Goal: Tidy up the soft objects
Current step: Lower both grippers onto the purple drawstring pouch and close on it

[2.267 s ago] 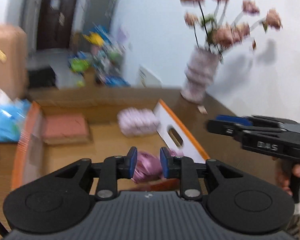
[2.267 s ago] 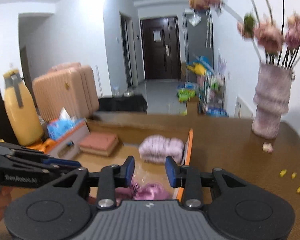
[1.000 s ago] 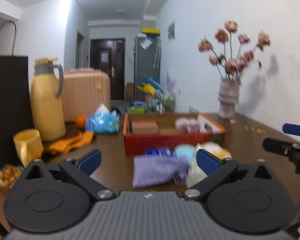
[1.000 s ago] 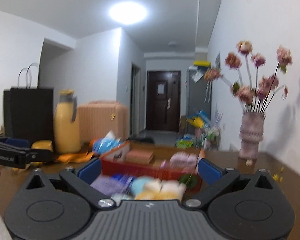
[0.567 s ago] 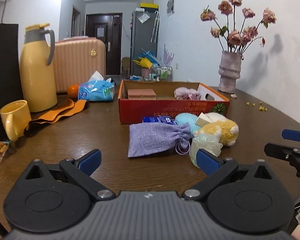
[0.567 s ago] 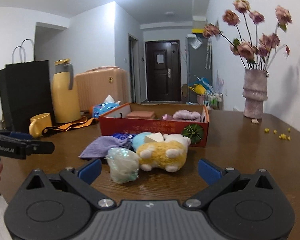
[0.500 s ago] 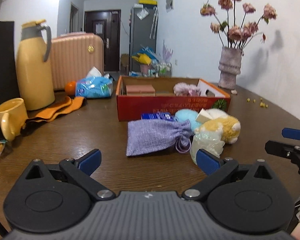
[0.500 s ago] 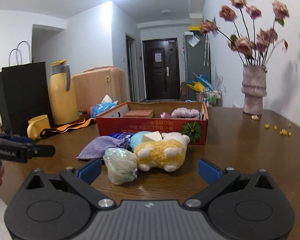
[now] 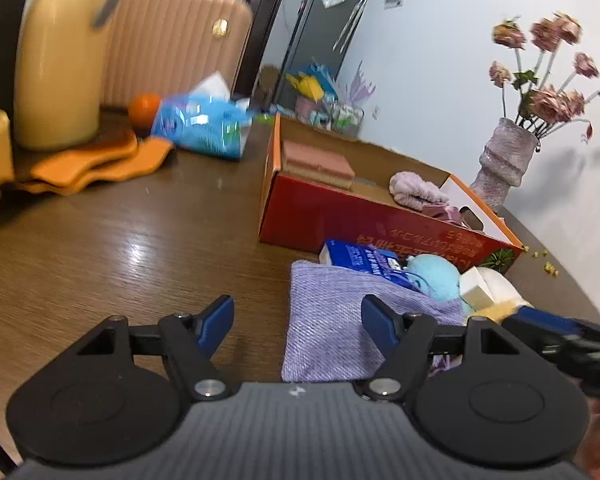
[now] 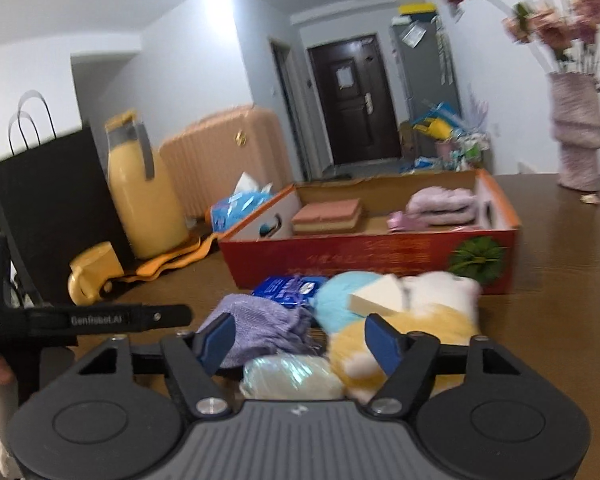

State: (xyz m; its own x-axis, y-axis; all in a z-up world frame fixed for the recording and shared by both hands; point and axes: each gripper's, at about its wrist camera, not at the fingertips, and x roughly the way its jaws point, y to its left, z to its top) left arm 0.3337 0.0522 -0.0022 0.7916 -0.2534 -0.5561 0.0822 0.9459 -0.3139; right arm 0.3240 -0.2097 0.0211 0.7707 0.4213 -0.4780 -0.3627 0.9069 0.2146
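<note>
Your left gripper (image 9: 297,322) has its fingers spread wide and holds nothing. The purple cloth bag (image 9: 332,320) lies flat on the brown table (image 9: 100,248), just ahead at about 1 o'clock, partly between the blue pads.

Your right gripper (image 10: 298,340) is spread wide too, and it holds nothing. A pale shiny bundle (image 10: 290,376) sits right between its fingers at 12 o'clock. The yellow and white plush toy (image 10: 412,328) is at 1 o'clock, touching the bundle. A light blue soft ball (image 10: 340,304) and a blue packet (image 10: 290,290) sit just behind, next to the bag.

The red box (image 10: 380,260) stands farther back at 12 o'clock. Inside it you can see a pink folded cloth (image 10: 326,216) on the left and a fluffy lilac thing (image 10: 440,204) on the right.

A yellow jug (image 10: 140,196) and a yellow mug (image 10: 92,276) stand at 10 o'clock.
</note>
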